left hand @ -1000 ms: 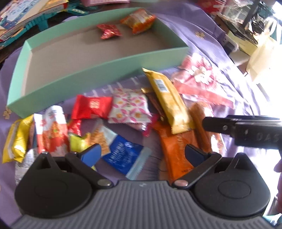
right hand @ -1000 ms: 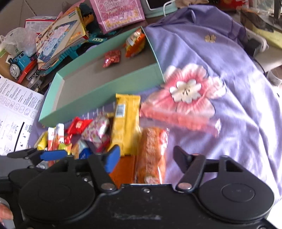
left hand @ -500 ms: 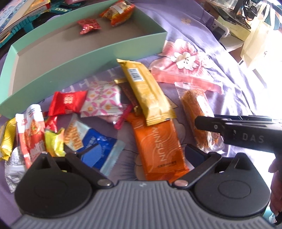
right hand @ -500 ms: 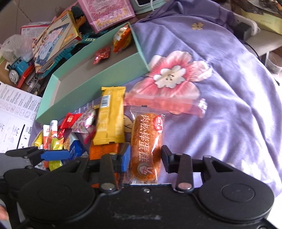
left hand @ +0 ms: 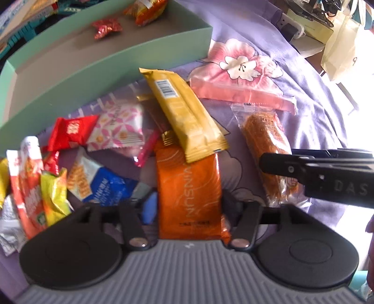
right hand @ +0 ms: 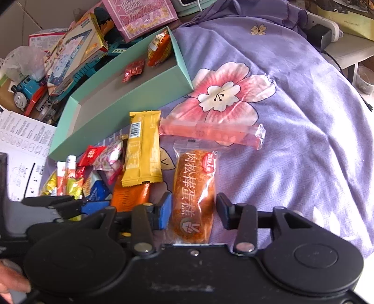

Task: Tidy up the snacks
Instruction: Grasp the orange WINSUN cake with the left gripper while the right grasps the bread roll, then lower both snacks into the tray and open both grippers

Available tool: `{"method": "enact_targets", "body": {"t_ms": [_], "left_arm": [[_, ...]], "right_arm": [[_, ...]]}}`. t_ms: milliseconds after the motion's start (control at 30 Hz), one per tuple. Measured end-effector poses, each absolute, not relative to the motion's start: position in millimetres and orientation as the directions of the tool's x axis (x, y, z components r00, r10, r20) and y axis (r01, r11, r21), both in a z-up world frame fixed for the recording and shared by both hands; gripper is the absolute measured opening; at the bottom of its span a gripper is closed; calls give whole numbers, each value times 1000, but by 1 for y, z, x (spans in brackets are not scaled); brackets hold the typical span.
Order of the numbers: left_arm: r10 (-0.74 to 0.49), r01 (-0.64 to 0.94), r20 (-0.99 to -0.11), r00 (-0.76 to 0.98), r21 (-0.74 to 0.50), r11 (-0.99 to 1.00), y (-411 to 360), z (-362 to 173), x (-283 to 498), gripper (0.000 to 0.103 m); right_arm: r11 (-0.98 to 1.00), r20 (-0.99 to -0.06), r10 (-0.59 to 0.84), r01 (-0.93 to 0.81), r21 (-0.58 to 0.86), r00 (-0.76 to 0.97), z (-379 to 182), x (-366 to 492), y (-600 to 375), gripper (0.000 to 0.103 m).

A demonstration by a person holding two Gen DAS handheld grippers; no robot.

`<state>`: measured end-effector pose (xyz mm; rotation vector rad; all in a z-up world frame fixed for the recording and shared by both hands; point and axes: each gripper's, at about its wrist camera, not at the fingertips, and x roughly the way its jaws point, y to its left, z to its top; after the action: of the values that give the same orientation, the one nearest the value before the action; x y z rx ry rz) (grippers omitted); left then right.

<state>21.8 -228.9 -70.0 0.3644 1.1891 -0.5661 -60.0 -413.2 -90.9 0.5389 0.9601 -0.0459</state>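
A pile of wrapped snacks lies on a purple flowered cloth in front of a mint green box (left hand: 112,63) (right hand: 131,98). My left gripper (left hand: 189,205) is closed in on both sides of an orange packet (left hand: 189,187), whose far end lies under a yellow bar (left hand: 182,112). My right gripper (right hand: 194,210) is closed in around a clear-wrapped meat floss cake (right hand: 195,187) (left hand: 264,140), pads at its sides. The box holds a red foil candy (left hand: 106,28) and an orange packet (left hand: 146,10).
A long pink packet (right hand: 210,133) lies beyond the cake. Small red, pink, blue and yellow snacks (left hand: 70,163) lie at the left. Toy boxes and a toy train (right hand: 25,86) stand behind the green box. Paper sheets (right hand: 21,145) lie at the left.
Both grippers have moved down and forward onto the pile and narrowed. The left one now brackets the orange packet, the right one the meat floss cake.
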Motion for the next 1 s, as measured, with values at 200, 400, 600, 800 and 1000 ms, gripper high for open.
{"method": "enact_targets", "body": {"t_ms": [200,400,600,800,1000], "left_arm": [[-248,606,-938,243,-53,794,-214,-67,19,51],[-317,625,-919,236,-106,773,-194,-49,11,51],[-374,609,-892,253,-153,779,-173,-28,9,51],[-444,596,-849,287,-204,777,-153,-2,6,51],[-454,551,-819,350,-212,807,-137,14,28,52]], "right_arm": [[890,-796,145,274,364,587,-92,-58,-399,38],[878,-796,149,292,379,586,-83,-69,-400,38],[885,-783,157,267,382,601,-61,-75,-390,38],[895,-764,167,229,383,623,-35,-68,-375,38],[909,-747,166,194,369,643,-13,-45,-361,38]]}}
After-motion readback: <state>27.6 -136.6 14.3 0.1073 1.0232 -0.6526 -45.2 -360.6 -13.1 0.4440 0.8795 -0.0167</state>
